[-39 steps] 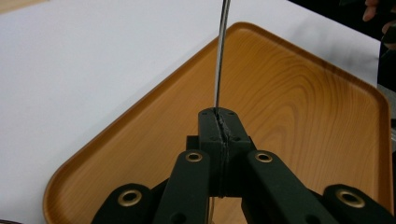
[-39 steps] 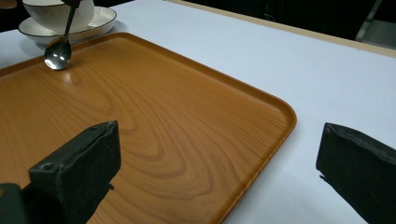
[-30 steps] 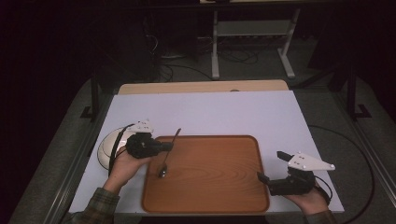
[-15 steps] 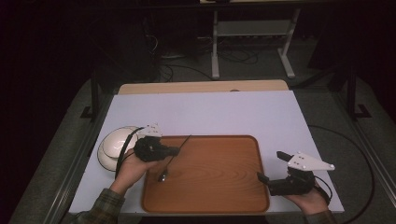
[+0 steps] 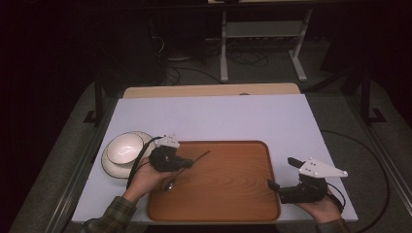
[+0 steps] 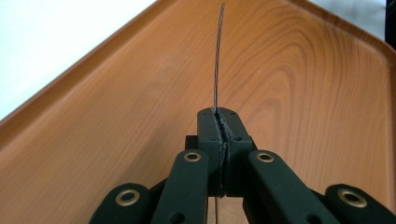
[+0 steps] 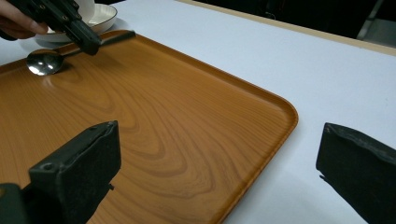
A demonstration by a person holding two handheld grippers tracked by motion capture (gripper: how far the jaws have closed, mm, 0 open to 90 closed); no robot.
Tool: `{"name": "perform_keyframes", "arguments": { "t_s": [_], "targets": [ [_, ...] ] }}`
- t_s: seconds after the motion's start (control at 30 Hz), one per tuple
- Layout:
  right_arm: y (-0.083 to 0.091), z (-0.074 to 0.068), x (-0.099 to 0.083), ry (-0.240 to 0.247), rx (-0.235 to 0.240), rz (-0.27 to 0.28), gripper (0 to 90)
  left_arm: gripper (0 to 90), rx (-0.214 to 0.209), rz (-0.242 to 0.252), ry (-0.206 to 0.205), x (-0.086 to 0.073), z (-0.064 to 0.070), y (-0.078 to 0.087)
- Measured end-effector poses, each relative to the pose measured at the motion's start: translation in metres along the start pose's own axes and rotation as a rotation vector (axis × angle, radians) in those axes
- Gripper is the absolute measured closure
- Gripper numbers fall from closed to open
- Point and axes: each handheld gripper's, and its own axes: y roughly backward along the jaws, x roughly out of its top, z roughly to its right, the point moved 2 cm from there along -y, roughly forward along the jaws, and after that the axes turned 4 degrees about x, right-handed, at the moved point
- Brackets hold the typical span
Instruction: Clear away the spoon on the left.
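My left gripper (image 5: 180, 163) (image 6: 218, 116) is shut on the handle of a metal spoon (image 5: 168, 186). It hovers over the left end of the wooden tray (image 5: 243, 204). The handle (image 6: 217, 56) shows edge-on past the jaws and points toward the tray's middle. The right gripper view shows the spoon's bowl (image 7: 44, 63) low over the tray (image 7: 177, 121), at or just above the wood. My right gripper (image 5: 281, 172) (image 7: 219, 140) stands open at the tray's right edge, its jaws wide apart with nothing between them.
A white bowl (image 5: 125, 147) sits on a white plate (image 5: 111, 165) on the light table (image 5: 218, 116), left of the tray. The bowl (image 7: 95, 11) lies behind the left gripper (image 7: 70, 21) in the right gripper view. Dark floor and a metal stand lie beyond the table.
My left gripper has moved right, away from the bowl and over the tray, and the spoon's handle has swung to point right. The right gripper has stayed put.
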Motion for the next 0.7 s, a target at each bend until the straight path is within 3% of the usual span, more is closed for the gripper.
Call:
{"name": "perform_keyframes", "arguments": {
  "t_s": [0.6,0.7],
  "targets": [
    [0.0,0.0,0.0,0.003,0.002,-0.003,0.0,87.8,-0.006,-0.094,-0.06,-0.002,0.01,-0.021],
    [0.0,0.0,0.0,0.006,0.0,0.001,4.7,86.3,0.0,-0.105,-0.065,-0.003,0.01,-0.023]
  ]
}}
